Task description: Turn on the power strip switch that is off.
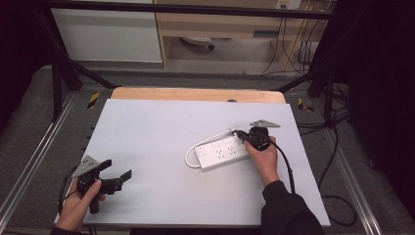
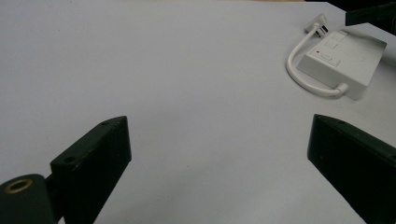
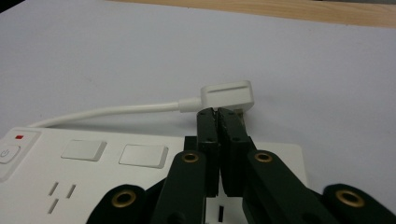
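White tabletop [image 1: 156, 142] — plug [image 3: 227, 95] just beyond right gripper's [image 3: 219, 116] closed jaws.

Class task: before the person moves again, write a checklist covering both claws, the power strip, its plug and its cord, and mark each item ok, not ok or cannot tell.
1. Left claw open, holding nothing: ok.
2. Right claw jaws closed together at the plug: ok.
3. Plug actually gripped between them: cannot tell; the tips hide its underside.
4. Power strip flat on the white table: ok.
5. Cord loops beside the strip, not knotted: ok.
6. Left claw apart from the strip: ok.
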The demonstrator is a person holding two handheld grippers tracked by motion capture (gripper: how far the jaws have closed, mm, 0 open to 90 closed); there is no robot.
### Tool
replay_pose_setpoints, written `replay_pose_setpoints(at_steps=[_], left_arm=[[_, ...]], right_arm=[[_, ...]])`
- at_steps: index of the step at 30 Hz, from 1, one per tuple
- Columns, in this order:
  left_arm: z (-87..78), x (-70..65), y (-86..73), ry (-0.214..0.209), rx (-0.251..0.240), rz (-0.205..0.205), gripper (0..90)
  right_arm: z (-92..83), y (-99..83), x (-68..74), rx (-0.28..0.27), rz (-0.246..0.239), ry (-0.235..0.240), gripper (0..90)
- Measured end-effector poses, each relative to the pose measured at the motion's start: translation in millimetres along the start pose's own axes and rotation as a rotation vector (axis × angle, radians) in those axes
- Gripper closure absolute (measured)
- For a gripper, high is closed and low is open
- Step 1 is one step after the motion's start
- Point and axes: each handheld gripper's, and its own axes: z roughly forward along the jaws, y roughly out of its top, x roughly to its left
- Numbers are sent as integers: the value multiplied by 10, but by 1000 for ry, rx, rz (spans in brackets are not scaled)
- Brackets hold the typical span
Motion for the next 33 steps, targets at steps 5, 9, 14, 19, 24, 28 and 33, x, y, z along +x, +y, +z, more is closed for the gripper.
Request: replay_pose_setpoints(at_steps=[5,9,14,19,24,28,33], left_arm=[[0,1,0,0,0,0,62],[1,1,0,0,0,0,62],[-1,2,0,0,-1,0,62],[0,1,0,-1,-1,0,62],[-1,2,-1,-1,-2,1,62],[0,1,0,-1,-1,1,62],[0,1,-1,-1,-1,1,62]], right_arm=[[16,-26,23,10,-1,7,890],[21,-26,46,8,-5,12,890],[30,-35,58,10,-13,15,893],[34,-41,72,10,-10,17,893],[34,-42,81,7,-13,19,893],[32,-41,81,5,-18,17,894],[37,-52,82,8,-18,17,895]])
